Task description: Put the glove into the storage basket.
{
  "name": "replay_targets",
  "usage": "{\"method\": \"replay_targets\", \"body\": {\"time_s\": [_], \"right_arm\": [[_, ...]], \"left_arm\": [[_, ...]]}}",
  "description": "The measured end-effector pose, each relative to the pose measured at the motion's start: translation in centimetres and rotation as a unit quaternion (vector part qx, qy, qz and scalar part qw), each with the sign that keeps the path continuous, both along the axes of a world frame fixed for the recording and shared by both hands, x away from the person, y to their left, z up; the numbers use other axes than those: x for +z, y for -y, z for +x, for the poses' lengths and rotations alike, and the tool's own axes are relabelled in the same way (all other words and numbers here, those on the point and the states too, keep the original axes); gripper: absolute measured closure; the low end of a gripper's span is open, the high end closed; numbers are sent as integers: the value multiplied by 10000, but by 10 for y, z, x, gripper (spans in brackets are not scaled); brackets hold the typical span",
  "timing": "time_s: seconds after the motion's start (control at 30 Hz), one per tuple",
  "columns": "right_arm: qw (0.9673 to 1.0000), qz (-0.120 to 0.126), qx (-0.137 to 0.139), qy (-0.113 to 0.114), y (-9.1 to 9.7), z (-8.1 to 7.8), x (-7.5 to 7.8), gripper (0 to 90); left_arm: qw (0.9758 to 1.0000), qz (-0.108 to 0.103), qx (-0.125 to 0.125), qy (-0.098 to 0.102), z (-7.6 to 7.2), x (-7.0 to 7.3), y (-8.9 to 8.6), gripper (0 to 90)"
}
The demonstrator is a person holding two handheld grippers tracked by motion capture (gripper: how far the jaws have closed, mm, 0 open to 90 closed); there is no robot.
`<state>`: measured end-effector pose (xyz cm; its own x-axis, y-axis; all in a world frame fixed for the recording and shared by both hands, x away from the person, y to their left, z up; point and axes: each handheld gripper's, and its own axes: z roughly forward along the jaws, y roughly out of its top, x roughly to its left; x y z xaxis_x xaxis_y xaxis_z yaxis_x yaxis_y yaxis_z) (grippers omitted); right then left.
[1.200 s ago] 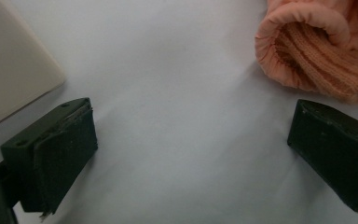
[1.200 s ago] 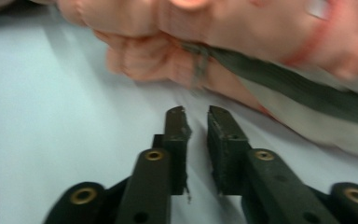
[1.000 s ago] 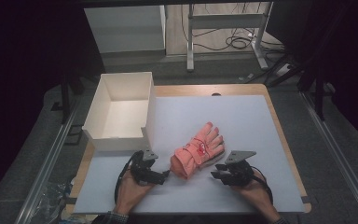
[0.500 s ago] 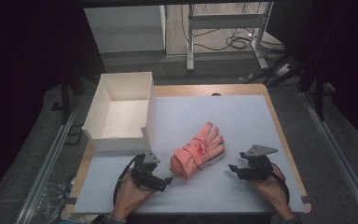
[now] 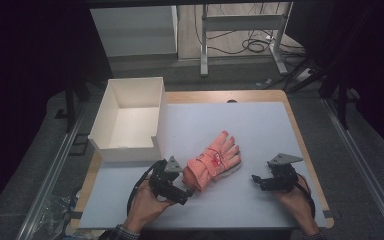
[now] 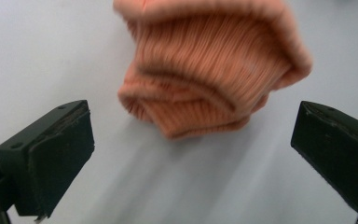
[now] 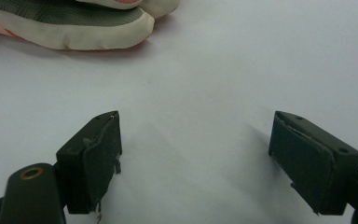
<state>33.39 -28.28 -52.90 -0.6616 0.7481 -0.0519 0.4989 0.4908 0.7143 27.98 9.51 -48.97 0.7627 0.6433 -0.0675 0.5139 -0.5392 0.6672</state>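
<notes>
— Item one, the glove (image 5: 213, 160)?
— Orange knit glove, lying flat on the white table (image 5: 260, 125), near the front edge and about midway across. Long axis runs on a diagonal: ribbed cuff toward the person's left and near side, fingertips pointing away and to the right

— Item two, left gripper (image 5: 176, 186)?
— Jaws wide apart, nothing between them. It sits just beside the cuff end; in the left gripper view the cuff (image 6: 200, 74) lies straight ahead, between the lines of the two jaws but not yet inside them

— Item three, right gripper (image 5: 266, 181)?
— Jaws also spread, empty. It stands apart from the glove, off the finger side; its own view shows bare table ahead and the glove's edge (image 7: 70, 23) up at the far left

— Nearer hand?
— The left, clearly. By my reckoning any grab would go forward along the glove's length onto the cuff

— Anything else on the table?
— An open white box (image 5: 130, 120), back left, empty as far as I can see, well apart from the glove
</notes>
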Motion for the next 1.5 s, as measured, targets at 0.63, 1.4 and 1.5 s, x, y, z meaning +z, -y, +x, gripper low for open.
{"method": "replay_targets", "body": {"time_s": [0.63,1.4,1.5], "right_arm": [[10000,35,1,1,0,0,-1,172],[10000,26,4,0,1,0,-1,172],[10000,26,-1,-2,1,0,-1,172]], "left_arm": [[9995,318,-62,-70,37,26,47,0],[9939,930,-105,-591,54,-31,71,38],[9938,930,-80,-608,52,-34,72,70]]}}
